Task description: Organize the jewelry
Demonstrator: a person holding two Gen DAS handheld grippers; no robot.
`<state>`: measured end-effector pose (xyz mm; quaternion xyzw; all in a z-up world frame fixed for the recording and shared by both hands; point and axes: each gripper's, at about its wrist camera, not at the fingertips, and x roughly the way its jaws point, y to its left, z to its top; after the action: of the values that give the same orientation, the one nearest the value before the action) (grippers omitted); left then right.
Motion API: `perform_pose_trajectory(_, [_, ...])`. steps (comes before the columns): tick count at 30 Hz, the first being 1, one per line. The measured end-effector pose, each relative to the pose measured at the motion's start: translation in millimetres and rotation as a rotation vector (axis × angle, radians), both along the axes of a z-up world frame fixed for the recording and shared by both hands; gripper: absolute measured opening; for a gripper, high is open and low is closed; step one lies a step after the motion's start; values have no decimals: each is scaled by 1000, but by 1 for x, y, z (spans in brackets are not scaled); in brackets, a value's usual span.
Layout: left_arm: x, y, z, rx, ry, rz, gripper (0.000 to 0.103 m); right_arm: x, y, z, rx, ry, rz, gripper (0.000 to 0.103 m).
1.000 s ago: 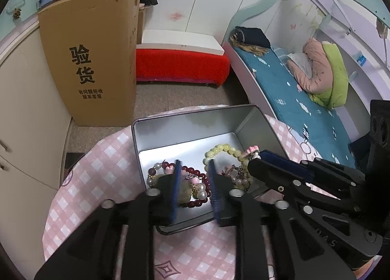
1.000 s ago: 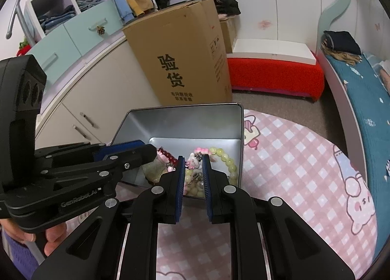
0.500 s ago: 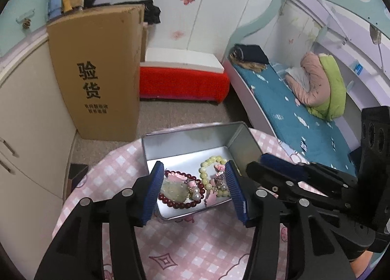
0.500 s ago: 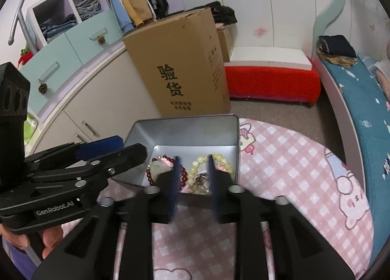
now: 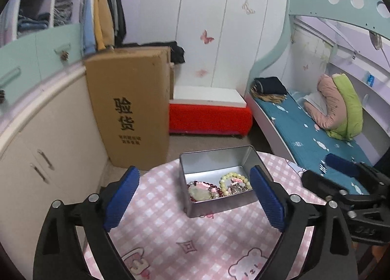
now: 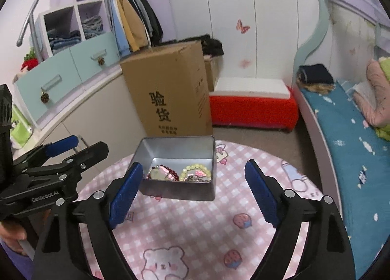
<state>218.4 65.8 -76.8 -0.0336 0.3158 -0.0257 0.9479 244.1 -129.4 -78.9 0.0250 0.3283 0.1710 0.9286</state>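
Observation:
A silver metal tin stands open on the round table with the pink checked cloth. Inside lie a dark red bead bracelet with a pale green pendant, a yellow-green bead bracelet and small pink charms. My left gripper is open wide and empty, held back above the table in front of the tin. My right gripper is open wide and empty too, also in front of the tin. Each gripper shows in the other's view.
A tall cardboard box stands on the floor behind the table, next to a red bench with a white top. Cream cabinets run along the left. A bed with blue bedding lies to the right.
Both grippers were nearly shut down in the tin; they have lifted, pulled back toward me and opened wide. The jewelry stays in the tin.

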Motion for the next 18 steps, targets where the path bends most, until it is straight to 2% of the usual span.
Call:
perform_pose_trajectory(9, [-63, -13, 34, 9, -105, 3, 89, -65, -13, 36, -36, -99, -35, 87])
perform_pose_trajectory(13, [-93, -19, 47, 4, -147, -8, 96, -100, -16, 52, -49, -151, -41, 89])
perform_pose_trajectory(18, [-126, -25, 61, 20, -203, -22, 96, -133, -16, 70, -62, -202, -54, 89])
